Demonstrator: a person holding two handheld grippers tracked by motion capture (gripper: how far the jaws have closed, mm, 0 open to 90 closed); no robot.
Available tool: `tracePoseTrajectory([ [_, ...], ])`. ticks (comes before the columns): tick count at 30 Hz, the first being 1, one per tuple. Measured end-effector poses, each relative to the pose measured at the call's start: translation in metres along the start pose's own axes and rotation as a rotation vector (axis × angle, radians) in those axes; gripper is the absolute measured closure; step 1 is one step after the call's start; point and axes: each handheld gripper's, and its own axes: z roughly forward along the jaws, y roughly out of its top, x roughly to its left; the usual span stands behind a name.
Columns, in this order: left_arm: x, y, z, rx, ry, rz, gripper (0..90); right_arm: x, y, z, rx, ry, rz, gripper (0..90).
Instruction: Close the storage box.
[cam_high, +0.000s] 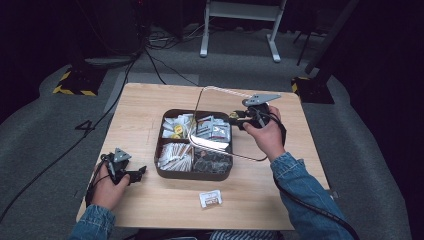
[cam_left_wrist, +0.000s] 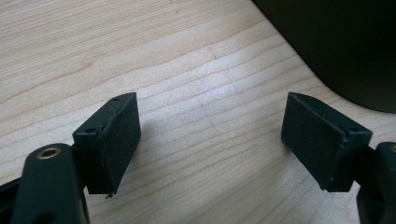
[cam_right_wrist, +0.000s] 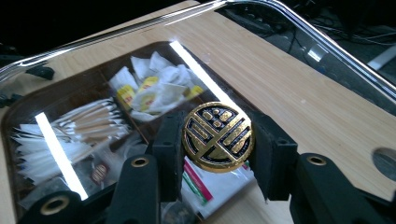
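Between right gripper (cam_right_wrist: 217, 154) fingers (cam_right_wrist: 169, 154): lid knob (cam_right_wrist: 217, 136)

Table (cam_high: 150, 102): bare wood along the left, right and far edges gives passage; centre blocked by compartment tray (cam_high: 159, 171) with clear lid (cam_high: 220, 145) raised over its right half; small packet (cam_high: 210, 198) lies near front edge.
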Motion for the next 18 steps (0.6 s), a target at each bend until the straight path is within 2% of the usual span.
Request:
tracePoseTrajectory([
  [8, 0.0, 0.0, 0.0, 0.0, 0.0, 0.0, 20.3, 0.02, 0.012, 0.024, 0.002, 0.063, -0.025, 58.7],
  [13, 0.0, 0.0, 0.0, 0.0, 0.0, 0.0, 20.2, 0.027, 0.014, 0.036, 0.011, 0.088, -0.037, 58.7],
  [18, 0.0, 0.0, 0.0, 0.0, 0.0, 0.001, 20.2, 0.037, 0.013, 0.058, 0.036, 0.113, -0.041, 58.7],
])
